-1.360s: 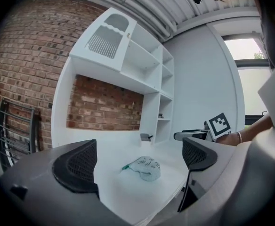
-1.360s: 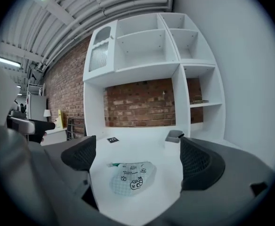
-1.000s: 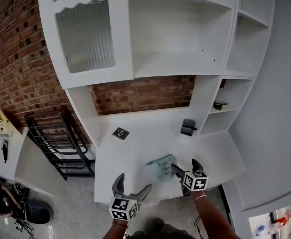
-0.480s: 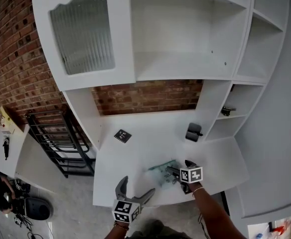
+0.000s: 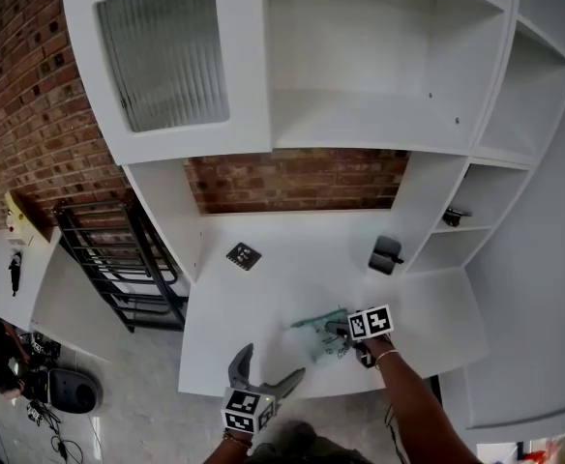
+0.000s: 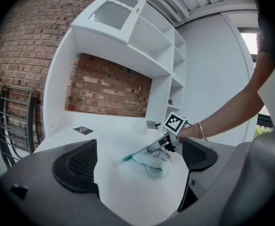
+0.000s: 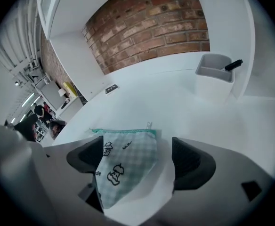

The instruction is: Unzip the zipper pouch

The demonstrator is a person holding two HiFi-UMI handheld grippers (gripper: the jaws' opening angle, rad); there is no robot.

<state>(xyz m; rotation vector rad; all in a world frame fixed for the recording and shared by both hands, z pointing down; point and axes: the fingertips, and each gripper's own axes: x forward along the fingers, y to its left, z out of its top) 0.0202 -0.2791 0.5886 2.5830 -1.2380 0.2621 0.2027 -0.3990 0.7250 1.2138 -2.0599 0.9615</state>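
Observation:
A green-checked zipper pouch (image 5: 319, 334) with small printed drawings lies on the white table (image 5: 263, 298) near its front edge. Its teal zipper band (image 7: 123, 132) runs along the far edge, with the pull tab (image 7: 149, 125) at the right end. My right gripper (image 5: 343, 336) points steeply down over the pouch (image 7: 125, 161). Its jaws have just been closing and stand either side of the pouch's right part, and a gap shows at the right pad. My left gripper (image 5: 266, 372) hangs open at the front edge, short of the pouch (image 6: 152, 161), with nothing in it.
A small grey holder (image 5: 386, 255) with a black item stands at the back right beside the shelf unit. A black marker card (image 5: 243, 255) lies at the back left. A black metal rack (image 5: 118, 259) stands on the floor left of the table.
My right gripper has come down and tipped forward onto the pouch, its jaws narrowing around it. My left gripper has sunk a little by the front edge.

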